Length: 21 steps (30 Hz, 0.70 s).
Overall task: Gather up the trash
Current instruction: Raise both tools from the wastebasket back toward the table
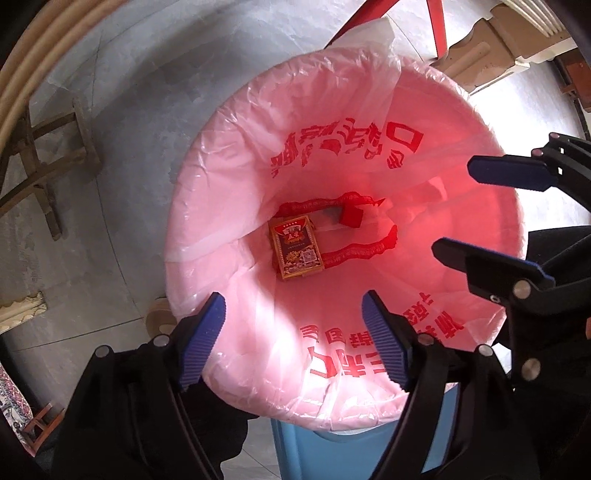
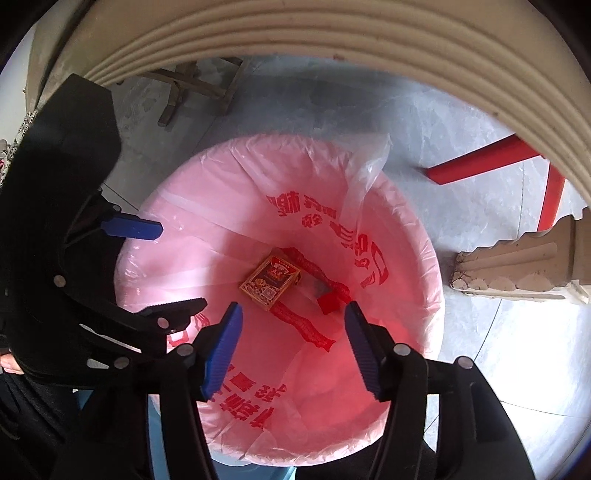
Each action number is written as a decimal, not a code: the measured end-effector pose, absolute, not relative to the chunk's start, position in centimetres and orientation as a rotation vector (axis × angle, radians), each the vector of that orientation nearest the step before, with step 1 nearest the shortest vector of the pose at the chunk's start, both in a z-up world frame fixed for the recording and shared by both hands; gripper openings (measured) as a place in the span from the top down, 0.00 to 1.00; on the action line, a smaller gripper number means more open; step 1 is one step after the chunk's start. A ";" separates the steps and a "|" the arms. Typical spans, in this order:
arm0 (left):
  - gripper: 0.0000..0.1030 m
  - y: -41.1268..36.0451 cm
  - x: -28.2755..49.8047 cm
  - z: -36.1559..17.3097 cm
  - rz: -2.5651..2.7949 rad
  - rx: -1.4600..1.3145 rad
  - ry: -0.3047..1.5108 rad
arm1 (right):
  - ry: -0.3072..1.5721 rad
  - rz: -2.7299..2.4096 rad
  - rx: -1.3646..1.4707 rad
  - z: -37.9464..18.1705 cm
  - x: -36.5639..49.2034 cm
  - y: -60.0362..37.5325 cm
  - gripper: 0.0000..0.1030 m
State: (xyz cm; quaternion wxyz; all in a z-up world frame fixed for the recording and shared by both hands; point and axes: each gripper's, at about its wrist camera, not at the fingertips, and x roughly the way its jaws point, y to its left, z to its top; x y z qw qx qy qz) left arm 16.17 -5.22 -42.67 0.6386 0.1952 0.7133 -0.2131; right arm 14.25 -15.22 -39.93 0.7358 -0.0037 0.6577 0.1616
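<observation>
A blue trash bin (image 1: pixel 332 454) lined with a pink plastic bag (image 1: pixel 229 206) printed with red characters fills both views. At its bottom lie a red-and-gold cigarette pack (image 1: pixel 295 248), also in the right wrist view (image 2: pixel 270 282), and a small red scrap (image 1: pixel 351 216), seen too in the right wrist view (image 2: pixel 330 304). My left gripper (image 1: pixel 293 339) is open and empty above the bin's near rim. My right gripper (image 2: pixel 293 345) is open and empty over the bin; it also shows at the right of the left wrist view (image 1: pixel 491 206).
The bin stands on a grey concrete floor (image 1: pixel 147 110). A cream ribbed table edge (image 2: pixel 332 33) arches overhead. A red metal frame (image 2: pixel 491 162), a carved cream furniture leg (image 2: pixel 524 266) and a wooden stool (image 1: pixel 44 162) stand around the bin.
</observation>
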 end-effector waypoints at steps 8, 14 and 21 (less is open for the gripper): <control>0.25 -4.6 14.5 -38.1 -0.466 0.496 1.528 | 1.365 0.339 -0.014 -35.6 13.1 -14.9 0.39; 0.24 -3.9 13.6 -31.5 -0.448 0.477 1.405 | 1.286 0.363 0.015 -29.6 11.0 -14.6 0.39; 0.22 -2.5 13.1 -22.2 -0.386 0.427 1.245 | 1.139 0.344 0.001 -20.6 9.3 -15.2 0.38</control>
